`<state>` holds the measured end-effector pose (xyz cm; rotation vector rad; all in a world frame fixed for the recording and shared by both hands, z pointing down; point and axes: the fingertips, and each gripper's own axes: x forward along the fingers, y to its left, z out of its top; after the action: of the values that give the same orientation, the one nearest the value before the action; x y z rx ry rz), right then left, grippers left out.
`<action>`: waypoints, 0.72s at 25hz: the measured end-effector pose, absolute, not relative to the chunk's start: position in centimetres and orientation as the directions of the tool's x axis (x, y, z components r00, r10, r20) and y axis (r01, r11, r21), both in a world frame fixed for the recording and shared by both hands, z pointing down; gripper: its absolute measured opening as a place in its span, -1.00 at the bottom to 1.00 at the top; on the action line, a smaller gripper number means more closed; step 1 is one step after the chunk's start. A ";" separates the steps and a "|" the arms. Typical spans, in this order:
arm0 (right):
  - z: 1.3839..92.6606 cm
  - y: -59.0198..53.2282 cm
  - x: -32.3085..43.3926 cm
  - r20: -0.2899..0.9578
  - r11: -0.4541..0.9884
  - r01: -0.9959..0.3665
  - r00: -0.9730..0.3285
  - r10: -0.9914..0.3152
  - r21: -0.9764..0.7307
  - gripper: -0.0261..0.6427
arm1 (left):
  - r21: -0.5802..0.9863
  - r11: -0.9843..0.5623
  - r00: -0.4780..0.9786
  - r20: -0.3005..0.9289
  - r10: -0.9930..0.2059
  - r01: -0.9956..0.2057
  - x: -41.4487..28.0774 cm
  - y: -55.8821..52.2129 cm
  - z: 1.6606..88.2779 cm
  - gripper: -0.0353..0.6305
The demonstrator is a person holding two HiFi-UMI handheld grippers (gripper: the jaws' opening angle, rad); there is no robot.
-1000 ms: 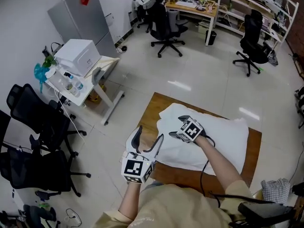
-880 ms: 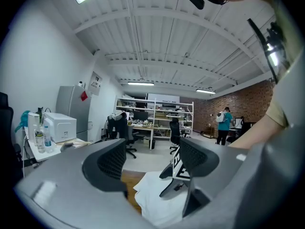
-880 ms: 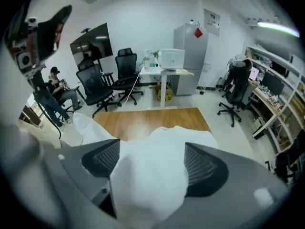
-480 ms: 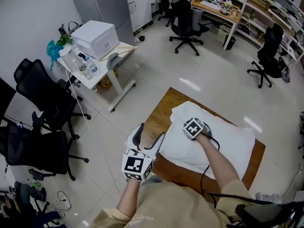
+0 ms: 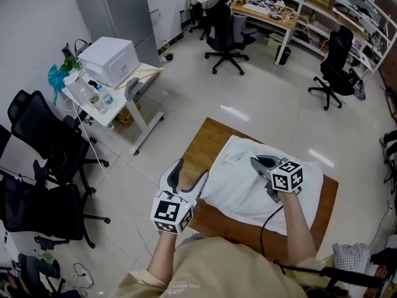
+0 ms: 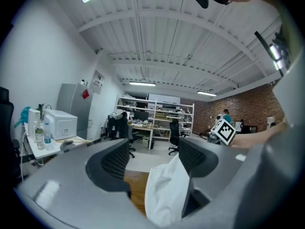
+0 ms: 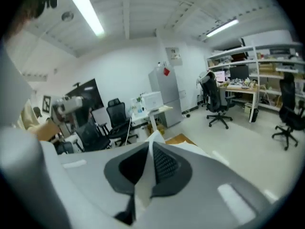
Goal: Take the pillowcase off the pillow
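Right gripper view — pillowcase (image 7: pixel 143 184) pinched in right gripper (image 7: pixel 150 147) — jaws just closed.

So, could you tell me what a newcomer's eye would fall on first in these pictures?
The white pillow lying on a wooden table on the tiled office floor draws the eye first. The right tool, whose jaws have just closed, pinches a fold of the pillowcase over the pillow. The left tool stands open at the pillow's near-left corner with white cloth between its jaws.
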<state>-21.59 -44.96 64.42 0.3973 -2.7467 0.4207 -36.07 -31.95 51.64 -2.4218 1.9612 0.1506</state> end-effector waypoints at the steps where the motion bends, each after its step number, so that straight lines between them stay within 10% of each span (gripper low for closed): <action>1: 62.5 -44.4 -20.8 0.311 0.912 -0.314 -0.923 -0.228 -0.264 -0.92 | 0.053 -0.250 0.246 -0.076 -0.966 -0.967 -35.4 -32.2 51.7 0.07; 9: 48.7 -40.4 -14.2 0.019 0.914 -0.326 -0.943 -0.331 -0.240 -0.92 | 0.033 -0.439 0.438 -0.030 -0.898 -0.898 -29.0 -33.0 51.3 0.05; 18: 34.2 -34.4 -10.9 -0.282 0.915 -0.285 -0.888 -0.364 -0.284 -0.92 | -0.097 -0.467 0.476 -0.246 -0.844 -0.879 -28.0 -25.8 38.9 0.05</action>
<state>-10.91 -34.39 34.25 0.5933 -3.4001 0.4169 -28.01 -25.75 38.89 -2.5121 1.4896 0.2420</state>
